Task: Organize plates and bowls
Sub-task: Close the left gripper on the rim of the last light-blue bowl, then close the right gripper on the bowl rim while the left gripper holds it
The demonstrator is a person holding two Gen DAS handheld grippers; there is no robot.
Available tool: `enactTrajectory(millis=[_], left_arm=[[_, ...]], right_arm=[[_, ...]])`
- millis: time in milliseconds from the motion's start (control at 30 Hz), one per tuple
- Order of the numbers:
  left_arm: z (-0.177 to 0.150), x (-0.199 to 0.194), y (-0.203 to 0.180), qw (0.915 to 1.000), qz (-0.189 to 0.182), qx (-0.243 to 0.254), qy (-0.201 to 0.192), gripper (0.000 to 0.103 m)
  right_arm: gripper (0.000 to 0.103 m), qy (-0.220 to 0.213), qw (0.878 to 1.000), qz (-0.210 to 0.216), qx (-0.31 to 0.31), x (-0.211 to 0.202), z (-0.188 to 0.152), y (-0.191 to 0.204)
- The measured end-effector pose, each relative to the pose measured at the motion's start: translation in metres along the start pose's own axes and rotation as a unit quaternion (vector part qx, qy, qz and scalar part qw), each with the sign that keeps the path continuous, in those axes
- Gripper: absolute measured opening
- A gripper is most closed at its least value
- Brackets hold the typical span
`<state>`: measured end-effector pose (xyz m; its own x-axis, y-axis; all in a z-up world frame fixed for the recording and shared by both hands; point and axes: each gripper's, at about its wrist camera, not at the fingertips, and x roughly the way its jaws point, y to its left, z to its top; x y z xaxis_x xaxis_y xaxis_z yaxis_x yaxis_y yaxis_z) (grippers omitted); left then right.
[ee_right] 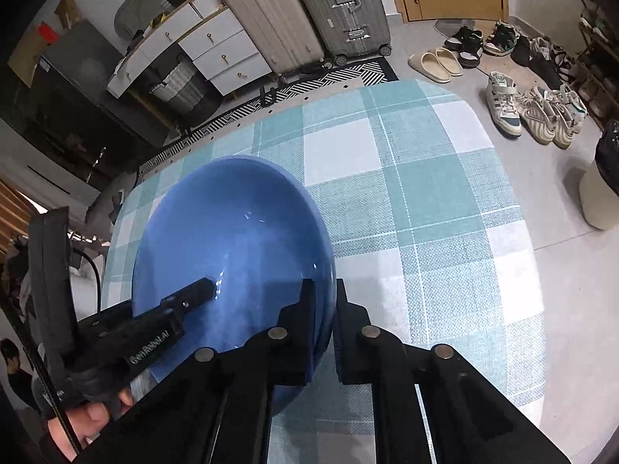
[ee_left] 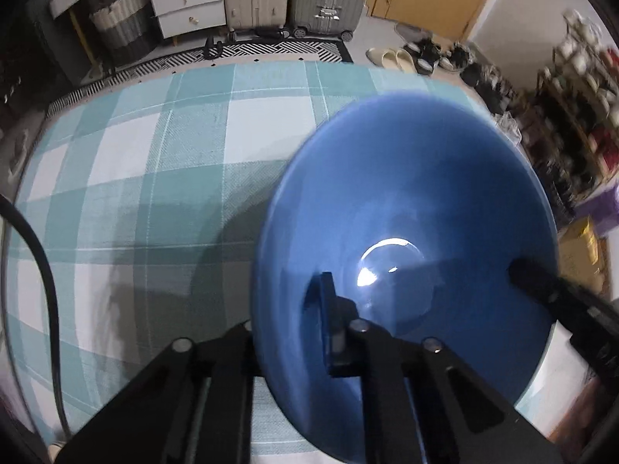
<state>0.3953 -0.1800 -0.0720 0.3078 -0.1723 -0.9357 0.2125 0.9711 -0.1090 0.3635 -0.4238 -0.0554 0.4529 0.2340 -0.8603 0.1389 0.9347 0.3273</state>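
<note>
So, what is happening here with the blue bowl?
A person holds a two-finger gripper in each hand, and both grippers are clamped on the rim of one blue bowl, on opposite sides. The left gripper pinches one edge and the right gripper pinches the other. The bowl is empty and sits low over the table with the teal checked tablecloth. No other plates or bowls show in either view.

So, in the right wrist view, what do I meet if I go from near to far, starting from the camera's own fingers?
Right gripper closed on the rim of the blue bowl → checked tablecloth → black-and-white patterned rug → grey suitcase.
</note>
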Motion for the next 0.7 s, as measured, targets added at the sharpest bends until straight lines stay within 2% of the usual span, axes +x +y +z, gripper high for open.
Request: enactTrajectory(millis=[133,433,700], left_arm=[[-0.003,-0.001,0.005,0.9997,-0.021,-0.008,-0.002,0.007],[-0.011,-0.021,0.006,0.9995,-0.015,0.005,-0.027,0.007],[-0.025,-0.047,0.01,0.9989,-0.009,-0.002,-0.046,0.007]], right_arm=[[0.007,-0.007,1.0,0.005,0.007,-0.003,-0.002,-0.002],[0.007,-0.014,1.0,0.0,-0.003,-0.017,-0.01,0.006],[0.007,-0.022,1.0,0.001,-0.014,-0.039,-0.024,0.017]])
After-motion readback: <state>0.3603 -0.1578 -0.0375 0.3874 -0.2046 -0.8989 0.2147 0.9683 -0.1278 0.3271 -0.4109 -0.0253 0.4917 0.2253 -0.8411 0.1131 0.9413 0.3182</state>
